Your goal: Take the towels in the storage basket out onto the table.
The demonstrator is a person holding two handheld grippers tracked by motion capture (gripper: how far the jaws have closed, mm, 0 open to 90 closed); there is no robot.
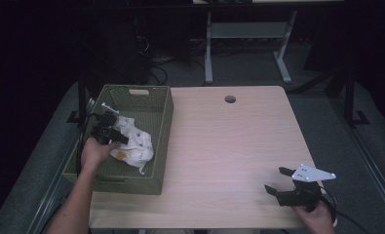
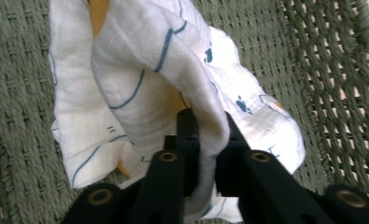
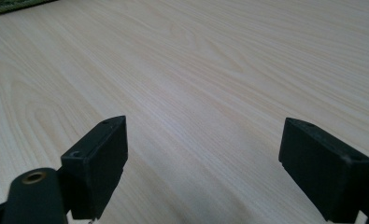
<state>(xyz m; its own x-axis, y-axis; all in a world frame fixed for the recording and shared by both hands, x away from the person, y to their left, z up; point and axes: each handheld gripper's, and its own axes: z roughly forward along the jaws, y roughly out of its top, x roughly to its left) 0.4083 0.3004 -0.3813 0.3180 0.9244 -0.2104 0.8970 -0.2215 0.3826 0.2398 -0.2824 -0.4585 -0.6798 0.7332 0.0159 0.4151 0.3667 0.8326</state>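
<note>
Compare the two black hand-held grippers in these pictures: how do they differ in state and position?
The left hand-held gripper is shut on the white printed cloth; the right hand-held gripper stands open and holds nothing. The left one is inside the green woven basket; the right one is over the pale wooden table. Both are black, two-jawed and held by a hand.

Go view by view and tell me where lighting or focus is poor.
High view: surroundings very dark, only the table lit. Left gripper view: cloth sharp, nearest jaw bases soft. Right gripper view: table grain softens with distance, mild sheen, jaws dark and featureless.
</note>
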